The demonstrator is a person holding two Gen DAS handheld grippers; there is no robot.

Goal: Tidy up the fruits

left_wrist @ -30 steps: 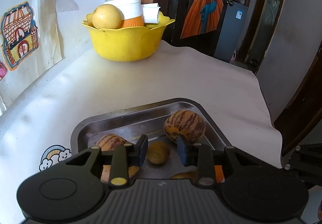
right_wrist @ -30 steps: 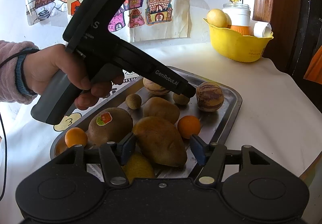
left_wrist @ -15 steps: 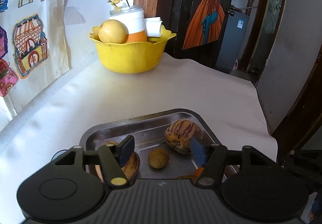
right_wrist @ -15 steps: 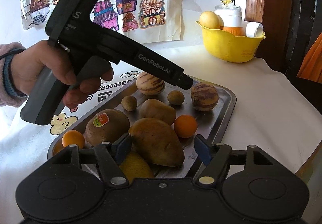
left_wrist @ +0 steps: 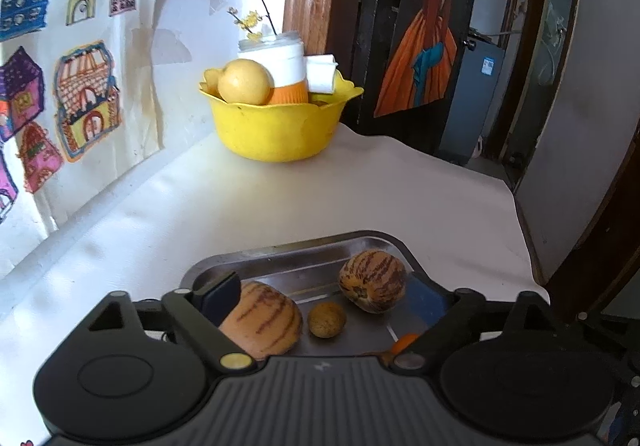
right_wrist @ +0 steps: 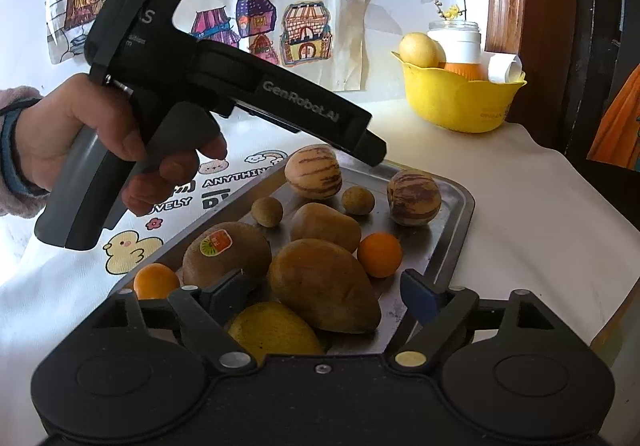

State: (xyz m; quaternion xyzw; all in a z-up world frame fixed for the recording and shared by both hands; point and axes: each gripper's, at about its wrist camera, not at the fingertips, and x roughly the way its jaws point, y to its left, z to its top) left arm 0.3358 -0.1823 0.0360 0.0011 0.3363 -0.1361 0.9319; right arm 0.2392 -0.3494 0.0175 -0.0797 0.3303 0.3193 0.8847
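Stuff you can't fully see
The yellow fruit [right_wrist: 272, 330] sits half hidden behind the right gripper's body; bowl [right_wrist: 460, 101] lettering's too small.

I see fruit crowding the tray [right_wrist: 460, 201]; bare surface [left_wrist: 360, 189] lies open between it and the yellow bowl [left_wrist: 280, 129].

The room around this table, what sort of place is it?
Most likely a home, perhaps a dining corner. Children's drawings of houses hang on the wall, a yellow bowl holds household odds and ends, and a metal tray of fruit sits on a cloth-covered table beside a wooden door frame.
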